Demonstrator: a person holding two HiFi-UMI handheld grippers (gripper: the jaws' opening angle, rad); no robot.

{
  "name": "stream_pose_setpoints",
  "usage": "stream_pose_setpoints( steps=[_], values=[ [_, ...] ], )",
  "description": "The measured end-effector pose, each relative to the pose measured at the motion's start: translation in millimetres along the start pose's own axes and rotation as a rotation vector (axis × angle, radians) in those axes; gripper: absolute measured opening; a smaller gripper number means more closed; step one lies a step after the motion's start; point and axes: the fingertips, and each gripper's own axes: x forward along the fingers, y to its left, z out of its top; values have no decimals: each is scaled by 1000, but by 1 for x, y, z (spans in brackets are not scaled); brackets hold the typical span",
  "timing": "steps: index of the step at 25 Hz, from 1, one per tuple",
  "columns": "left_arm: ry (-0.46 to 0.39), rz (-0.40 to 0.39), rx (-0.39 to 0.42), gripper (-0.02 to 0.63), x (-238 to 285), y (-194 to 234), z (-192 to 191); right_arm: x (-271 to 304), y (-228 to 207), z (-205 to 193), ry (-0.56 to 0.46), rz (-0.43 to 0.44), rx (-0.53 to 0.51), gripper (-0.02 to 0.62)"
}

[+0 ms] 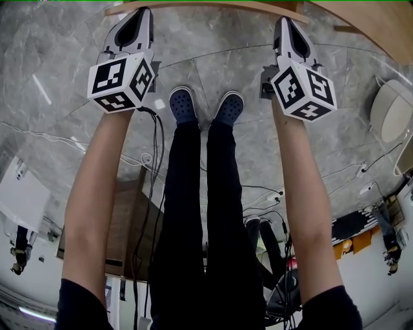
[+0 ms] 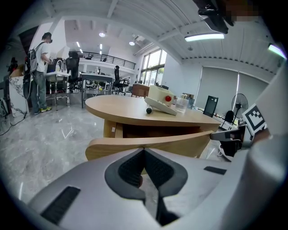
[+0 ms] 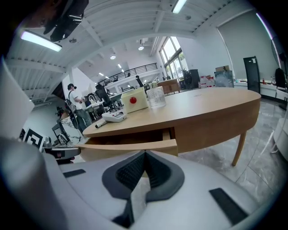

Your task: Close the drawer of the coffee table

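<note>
The round wooden coffee table (image 2: 121, 110) (image 3: 207, 105) has its curved drawer pulled out; the drawer front (image 2: 148, 144) (image 3: 130, 146) (image 1: 193, 6) lies just ahead of both grippers. My left gripper (image 1: 139, 14) (image 2: 144, 151) is shut with nothing held, its tip close to the left part of the drawer front. In the same way my right gripper (image 1: 284, 23) (image 3: 145, 153) is shut and empty, near the right end of the drawer front. Whether either tip touches the wood I cannot tell.
On the table stand a white box with a red button (image 3: 134, 99), a clear cup (image 3: 155, 96), a white remote (image 3: 113, 117) and a black marker (image 2: 149, 110). My blue shoes (image 1: 182, 104) stand on grey marble with cables (image 1: 157, 135). A person (image 2: 39, 63) stands far left.
</note>
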Motion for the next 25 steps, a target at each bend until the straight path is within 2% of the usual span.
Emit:
stream_pose_setpoints(
  steps=[25],
  values=[
    [-11,-18,2,25,33,6,18,29,-9,22,-49,-9,-35,26]
  ],
)
